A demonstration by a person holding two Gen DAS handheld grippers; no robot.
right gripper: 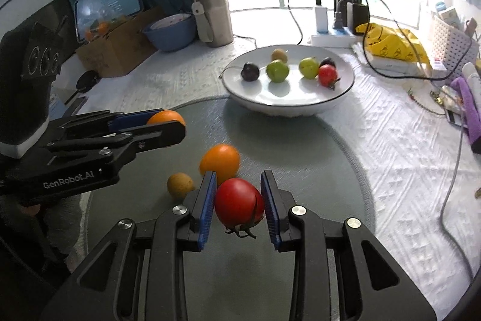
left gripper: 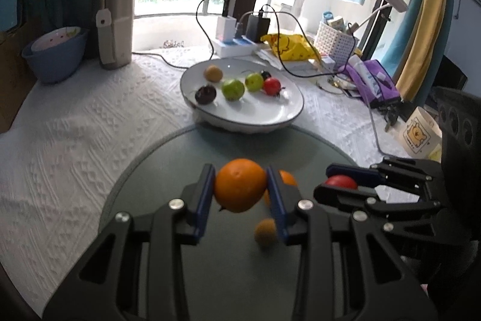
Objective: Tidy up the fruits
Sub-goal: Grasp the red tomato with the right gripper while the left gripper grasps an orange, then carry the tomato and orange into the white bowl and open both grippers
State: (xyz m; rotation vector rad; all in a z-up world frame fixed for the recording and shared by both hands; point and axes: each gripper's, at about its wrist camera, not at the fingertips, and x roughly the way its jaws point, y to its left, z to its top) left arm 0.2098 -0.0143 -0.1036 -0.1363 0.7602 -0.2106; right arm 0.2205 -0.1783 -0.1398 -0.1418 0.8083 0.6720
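Observation:
My left gripper [left gripper: 240, 185] is shut on an orange [left gripper: 240, 184] and holds it above the round grey mat [left gripper: 228, 270]. My right gripper [right gripper: 239, 200] is shut on a red tomato [right gripper: 239, 205] above the same mat [right gripper: 300, 146]. A second orange [right gripper: 220, 159] and a small brown fruit [right gripper: 179, 185] lie on the mat. The white plate [right gripper: 288, 104] stands beyond the mat and holds two green fruits [right gripper: 277, 70], a dark plum [right gripper: 250, 71], a red tomato [right gripper: 327, 75], a brown fruit and another dark fruit. In the left view, the plate [left gripper: 240, 113] is ahead.
A steel tumbler [left gripper: 115, 26] and a blue bowl [left gripper: 55, 53] stand at the back left. A power strip with chargers and cables [left gripper: 237, 41], a yellow bag [left gripper: 288, 47], a white basket [left gripper: 336, 42] and purple items [left gripper: 372, 80] crowd the back right. A cardboard box [right gripper: 117, 47] sits far left.

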